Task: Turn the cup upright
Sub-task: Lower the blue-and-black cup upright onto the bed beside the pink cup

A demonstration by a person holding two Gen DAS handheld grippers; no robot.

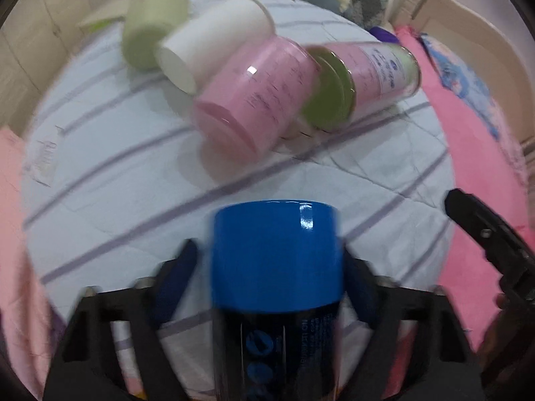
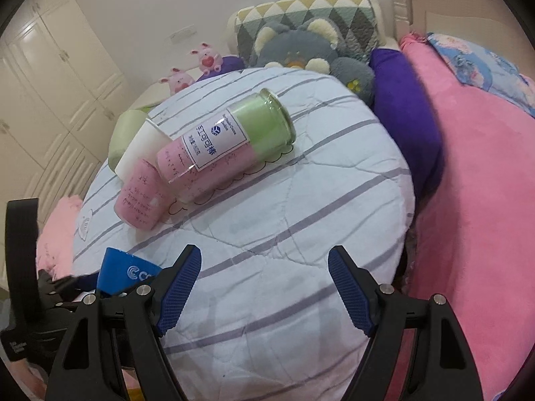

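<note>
The left gripper (image 1: 274, 260) is clamped on the blue cup (image 1: 276, 260), which is held just above the striped quilt (image 1: 117, 167) with its closed end pointing away; the right gripper (image 2: 264, 287) hangs spread and empty beside it. The step in hand appears to be the turn itself; the next move calls for rotating the cup mouth-up and setting it on the near quilt, clear of the row of lying cups: pink cup (image 1: 254, 100), white cup (image 1: 214, 43), pale green cup (image 1: 152, 23) beyond.

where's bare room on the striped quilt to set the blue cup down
The striped quilt lies bare ahead of the open right tongs, between the lying pink cup and the pink blanket. The far left is crowded with lying cups. The left tongs hold the blue cup.
</note>
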